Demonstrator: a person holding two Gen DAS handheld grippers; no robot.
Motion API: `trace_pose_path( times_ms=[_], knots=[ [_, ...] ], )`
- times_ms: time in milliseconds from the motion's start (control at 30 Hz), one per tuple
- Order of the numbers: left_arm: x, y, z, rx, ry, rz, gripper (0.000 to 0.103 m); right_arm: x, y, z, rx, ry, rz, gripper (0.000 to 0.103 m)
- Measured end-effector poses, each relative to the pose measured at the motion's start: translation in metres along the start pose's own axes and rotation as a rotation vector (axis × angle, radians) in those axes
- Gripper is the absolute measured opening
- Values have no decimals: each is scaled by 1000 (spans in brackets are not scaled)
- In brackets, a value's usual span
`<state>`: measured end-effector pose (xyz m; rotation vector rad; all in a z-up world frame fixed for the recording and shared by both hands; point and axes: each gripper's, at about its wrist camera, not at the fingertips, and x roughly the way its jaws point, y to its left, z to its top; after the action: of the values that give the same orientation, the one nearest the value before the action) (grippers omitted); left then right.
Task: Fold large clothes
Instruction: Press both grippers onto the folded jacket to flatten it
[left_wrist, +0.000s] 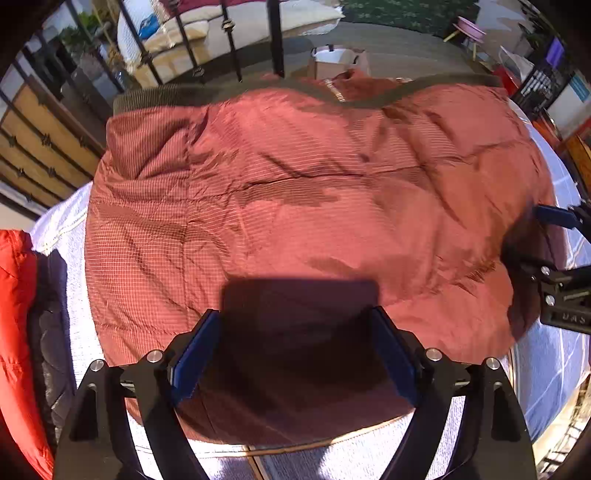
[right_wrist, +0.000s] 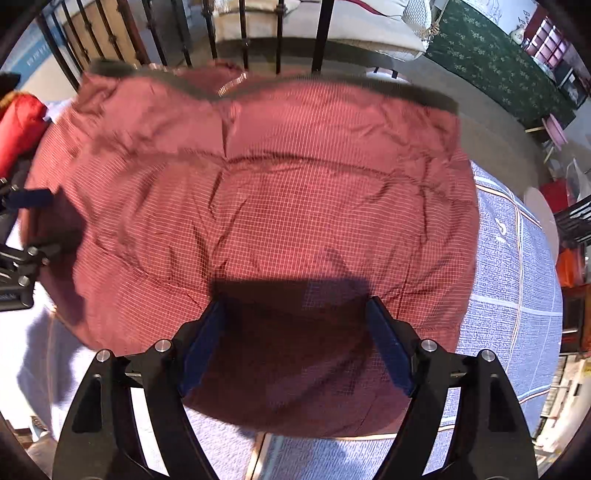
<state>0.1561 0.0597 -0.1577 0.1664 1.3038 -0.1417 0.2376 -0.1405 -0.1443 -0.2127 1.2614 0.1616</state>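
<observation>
A dark red padded jacket (left_wrist: 295, 206) with a fine white grid and an olive ribbed hem lies spread flat on the bed; it also fills the right wrist view (right_wrist: 258, 199). My left gripper (left_wrist: 295, 354) hangs open just above the jacket's near edge, with nothing between its blue pads. My right gripper (right_wrist: 295, 347) is open too, above the near edge further right, and empty. Each gripper shows at the side of the other's view: the right one (left_wrist: 561, 258) and the left one (right_wrist: 22, 236).
The jacket lies on a pale blue bedcover (right_wrist: 517, 295) with red and white stripes. A bright red and dark garment pile (left_wrist: 22, 332) sits at the left. A black metal bed rail (right_wrist: 280, 33) runs along the far edge. Room clutter lies beyond.
</observation>
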Motion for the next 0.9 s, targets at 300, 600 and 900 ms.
trace_pose_path(
  times_ms=[300, 600, 900],
  knots=[
    [32, 29, 24, -153, 111, -77, 95, 35, -9, 24, 27, 99, 0, 97],
    [52, 19, 26, -101, 153, -8, 98, 57, -7, 32, 24, 136, -41, 98],
    [55, 17, 30, -85, 165, 9, 98, 56, 8, 18, 29, 82, -81, 99]
  ],
)
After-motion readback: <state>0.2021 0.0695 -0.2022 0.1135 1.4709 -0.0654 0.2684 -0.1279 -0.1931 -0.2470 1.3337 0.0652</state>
